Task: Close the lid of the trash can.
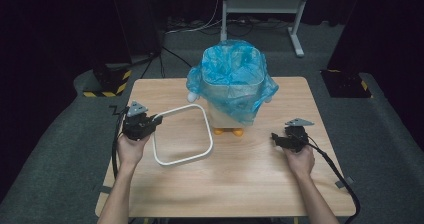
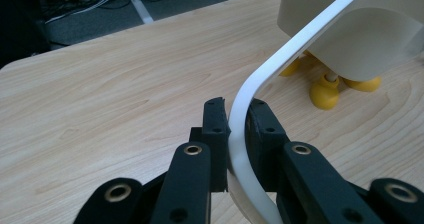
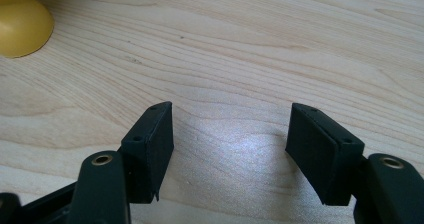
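A white square ring with rounded corners (image 1: 183, 135) is held at its left side by my left gripper (image 1: 156, 119), lifted a little off the wooden table (image 1: 240, 179). In the left gripper view the jaws are shut on the ring's white rim (image 2: 240, 119). Behind it stands a cream bin (image 1: 234, 91) on yellow feet (image 1: 229, 131), lined with a blue plastic bag (image 1: 231, 64) that hangs over its edge. My right gripper (image 1: 275, 138) rests low at the table's right, open, with bare wood between its fingertips (image 3: 152, 134).
The bin's yellow feet (image 2: 325, 91) stand close beyond the held ring. A yellow foot (image 3: 20, 26) lies to the far left of the right gripper view. A white metal frame (image 1: 262, 6) and cables lie on the floor behind the table.
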Demonstrator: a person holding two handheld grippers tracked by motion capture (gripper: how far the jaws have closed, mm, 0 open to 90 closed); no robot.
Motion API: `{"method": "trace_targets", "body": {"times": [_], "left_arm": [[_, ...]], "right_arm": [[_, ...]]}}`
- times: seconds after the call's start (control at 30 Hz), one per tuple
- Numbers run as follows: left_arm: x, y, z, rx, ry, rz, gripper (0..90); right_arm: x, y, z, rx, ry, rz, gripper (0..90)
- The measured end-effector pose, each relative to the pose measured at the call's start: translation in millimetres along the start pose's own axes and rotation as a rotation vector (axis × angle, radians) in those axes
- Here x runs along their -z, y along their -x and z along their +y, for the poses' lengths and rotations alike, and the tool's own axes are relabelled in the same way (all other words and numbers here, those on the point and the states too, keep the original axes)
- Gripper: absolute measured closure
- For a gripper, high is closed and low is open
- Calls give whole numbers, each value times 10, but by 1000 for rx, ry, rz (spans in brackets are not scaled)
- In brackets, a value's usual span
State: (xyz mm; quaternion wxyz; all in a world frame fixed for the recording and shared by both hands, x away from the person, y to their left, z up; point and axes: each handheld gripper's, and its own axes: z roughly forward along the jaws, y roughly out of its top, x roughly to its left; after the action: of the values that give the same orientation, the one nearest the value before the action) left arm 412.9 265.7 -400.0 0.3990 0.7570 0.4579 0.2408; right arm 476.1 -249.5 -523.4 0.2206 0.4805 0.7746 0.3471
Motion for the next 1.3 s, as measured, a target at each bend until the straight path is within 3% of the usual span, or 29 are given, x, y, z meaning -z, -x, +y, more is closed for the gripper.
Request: {"method": "trace_targets", "body": {"times": [0.23,0.37,0.63,1.1,1.3], "left_arm": [[87,26,53,-17,20,-5,804],[162,4,92,-7,32,-14,804],[265,-22,254,-20,46,-14,804],[398,-179,434,25,102,-22,802],[435,-203,534,20,111,-16,802]], "right_arm": [[0,0,0,2,0,0,351],[0,0,0,1,0,0,351],[0,0,0,1,-1,1,349],[0,0,0,1,-1,1,349],[0,-1,0,1,-1,1,348]]}}
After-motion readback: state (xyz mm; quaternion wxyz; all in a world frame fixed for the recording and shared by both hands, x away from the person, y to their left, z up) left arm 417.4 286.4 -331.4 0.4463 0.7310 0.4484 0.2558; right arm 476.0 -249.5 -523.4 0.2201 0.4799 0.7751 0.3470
